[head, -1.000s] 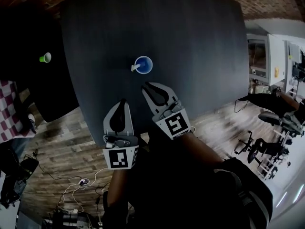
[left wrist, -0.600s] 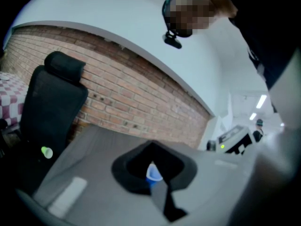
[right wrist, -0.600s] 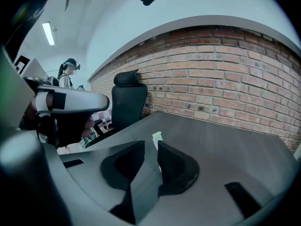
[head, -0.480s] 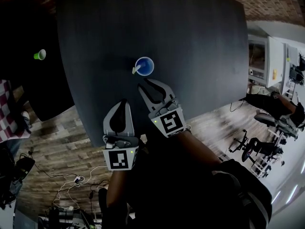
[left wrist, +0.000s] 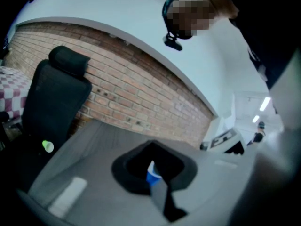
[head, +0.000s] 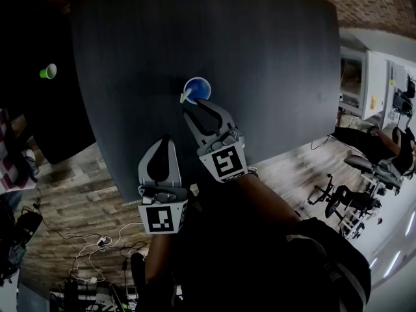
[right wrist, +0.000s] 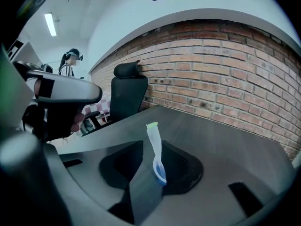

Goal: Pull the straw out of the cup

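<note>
The light, crushable straw [right wrist: 154, 138] is best pinched gently above the cup [head: 197, 88] by the right gripper [head: 196, 108], jaws just opened wide, nothing between.

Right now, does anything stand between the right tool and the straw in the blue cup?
Nothing visible does. The right tool, whose jaws have just been opening with nothing between them, points straight at the straw leaning out of the blue cup. Only dark table surface lies between.
</note>
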Demonstrator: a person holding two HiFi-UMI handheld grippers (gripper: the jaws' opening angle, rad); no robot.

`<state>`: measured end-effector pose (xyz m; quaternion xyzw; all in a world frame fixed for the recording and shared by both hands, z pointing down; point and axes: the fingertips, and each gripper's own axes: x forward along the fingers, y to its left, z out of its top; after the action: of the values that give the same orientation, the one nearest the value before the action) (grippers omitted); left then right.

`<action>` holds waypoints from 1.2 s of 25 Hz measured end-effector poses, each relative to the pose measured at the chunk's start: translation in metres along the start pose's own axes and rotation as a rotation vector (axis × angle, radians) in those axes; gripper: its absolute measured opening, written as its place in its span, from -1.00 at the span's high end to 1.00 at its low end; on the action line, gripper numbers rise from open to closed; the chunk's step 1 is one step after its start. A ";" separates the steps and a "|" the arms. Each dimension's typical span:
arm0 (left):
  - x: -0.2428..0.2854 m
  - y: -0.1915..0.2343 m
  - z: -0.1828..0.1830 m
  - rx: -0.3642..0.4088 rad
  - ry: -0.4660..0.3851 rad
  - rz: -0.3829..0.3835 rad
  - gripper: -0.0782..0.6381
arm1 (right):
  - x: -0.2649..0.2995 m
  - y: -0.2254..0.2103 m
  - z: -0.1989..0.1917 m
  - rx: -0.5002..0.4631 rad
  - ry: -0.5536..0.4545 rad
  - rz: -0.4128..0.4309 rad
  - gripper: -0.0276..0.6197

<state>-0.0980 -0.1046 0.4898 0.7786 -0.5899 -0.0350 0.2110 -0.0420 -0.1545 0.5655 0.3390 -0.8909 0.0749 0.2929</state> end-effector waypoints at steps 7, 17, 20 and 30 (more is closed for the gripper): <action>0.003 0.003 -0.003 -0.020 -0.012 0.001 0.77 | 0.011 -0.004 -0.008 -0.004 0.009 -0.010 0.60; 0.000 0.008 -0.009 -0.045 0.002 0.011 0.77 | 0.024 -0.005 -0.007 -0.038 0.012 -0.018 0.59; -0.002 0.010 -0.014 -0.060 0.021 0.028 0.77 | 0.027 -0.005 -0.007 -0.043 0.012 -0.024 0.59; -0.004 0.011 -0.014 -0.058 0.024 0.034 0.77 | 0.031 -0.014 -0.006 -0.032 0.005 -0.057 0.64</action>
<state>-0.1045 -0.0993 0.5061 0.7624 -0.5993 -0.0393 0.2411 -0.0490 -0.1809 0.5873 0.3593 -0.8812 0.0532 0.3025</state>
